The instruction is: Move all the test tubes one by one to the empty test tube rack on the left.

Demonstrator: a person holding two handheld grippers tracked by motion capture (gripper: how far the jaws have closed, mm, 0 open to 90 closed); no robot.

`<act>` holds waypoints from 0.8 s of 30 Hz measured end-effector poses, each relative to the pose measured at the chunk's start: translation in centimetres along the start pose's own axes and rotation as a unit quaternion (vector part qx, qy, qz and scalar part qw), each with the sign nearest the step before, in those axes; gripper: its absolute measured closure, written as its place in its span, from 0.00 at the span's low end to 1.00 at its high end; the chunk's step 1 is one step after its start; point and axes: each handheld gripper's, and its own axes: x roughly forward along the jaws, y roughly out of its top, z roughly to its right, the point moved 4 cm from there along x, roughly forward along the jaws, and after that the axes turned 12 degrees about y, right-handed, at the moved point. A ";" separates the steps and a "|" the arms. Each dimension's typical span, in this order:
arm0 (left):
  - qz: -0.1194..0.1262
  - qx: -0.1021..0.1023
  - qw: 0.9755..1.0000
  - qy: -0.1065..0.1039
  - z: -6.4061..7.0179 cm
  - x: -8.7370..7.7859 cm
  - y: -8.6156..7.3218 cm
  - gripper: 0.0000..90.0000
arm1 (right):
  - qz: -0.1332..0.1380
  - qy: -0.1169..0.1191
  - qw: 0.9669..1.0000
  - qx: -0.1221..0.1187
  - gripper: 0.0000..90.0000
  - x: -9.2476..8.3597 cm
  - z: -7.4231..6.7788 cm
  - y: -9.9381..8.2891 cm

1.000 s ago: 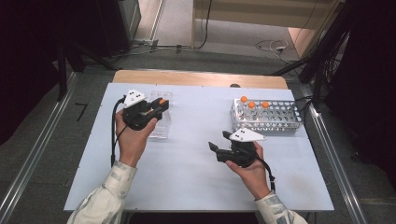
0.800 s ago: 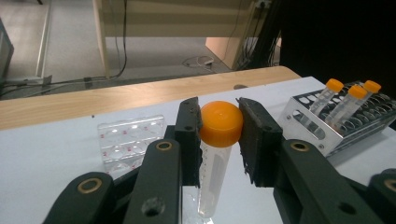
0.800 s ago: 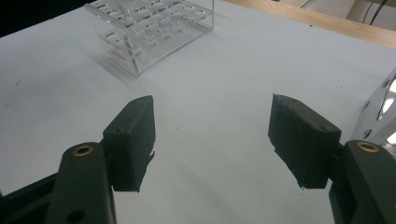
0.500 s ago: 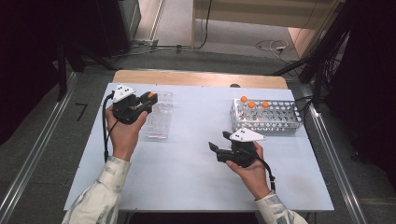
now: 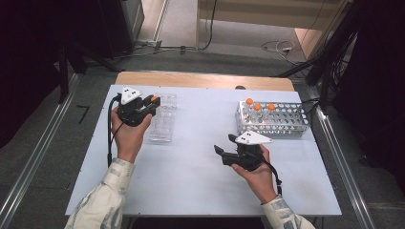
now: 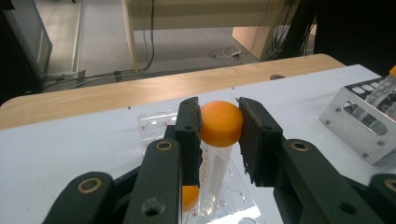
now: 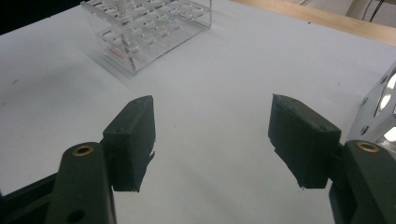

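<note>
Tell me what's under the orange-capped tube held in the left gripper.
The clear plastic tube with orange cap, clamped in the left gripper, hangs over the transparent acrylic rack. Another orange cap shows below. The tube's bottom end is hidden behind the jaws.

We look down on a white table [image 5: 191, 181] with a strip of light wood [image 5: 200, 79] along its far edge. Around it lies a grey floor [image 5: 43, 143], with metal rails [image 5: 28, 176] running along both sides. Beyond the table, cables [image 5: 210, 28] trail across the floor near a pale wooden bench [image 5: 267, 9]. Both sides of the room are dark.
</note>
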 end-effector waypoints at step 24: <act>-0.016 0.022 1.000 0.002 0.7 0.5 -2.0 0.69 | -0.006 0.002 1.000 0.001 0.34 0.2 -0.2 -0.1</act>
